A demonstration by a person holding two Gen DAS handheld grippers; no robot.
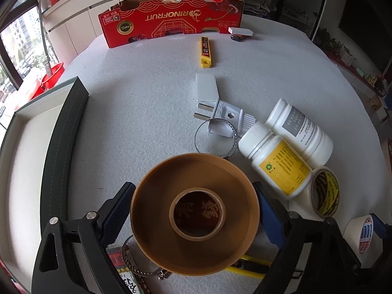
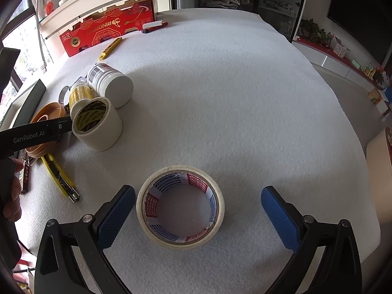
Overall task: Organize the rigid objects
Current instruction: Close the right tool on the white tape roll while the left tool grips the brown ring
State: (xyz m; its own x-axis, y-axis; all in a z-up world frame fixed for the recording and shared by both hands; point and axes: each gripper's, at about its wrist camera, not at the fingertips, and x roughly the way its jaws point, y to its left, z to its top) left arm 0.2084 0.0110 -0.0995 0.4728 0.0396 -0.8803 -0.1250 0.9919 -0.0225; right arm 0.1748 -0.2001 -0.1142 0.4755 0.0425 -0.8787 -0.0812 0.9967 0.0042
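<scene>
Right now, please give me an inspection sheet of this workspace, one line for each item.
Surface: white padded table cover.
Job's things: brown tape roll, cream tape roll, masking tape roll, two white bottles, plug, hose clamp, yellow knife.
Clutter: red fruit box, green tray.
Grippers: left gripper jaws touching the brown roll's sides; right gripper jaws open around the cream roll.
Cables: nothing seen.
Surroundings: window, shelves, plants.

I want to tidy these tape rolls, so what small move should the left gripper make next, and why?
Probably close the left gripper on the brown tape roll: the roll already sits between its pads, which look at or near its sides.
</scene>
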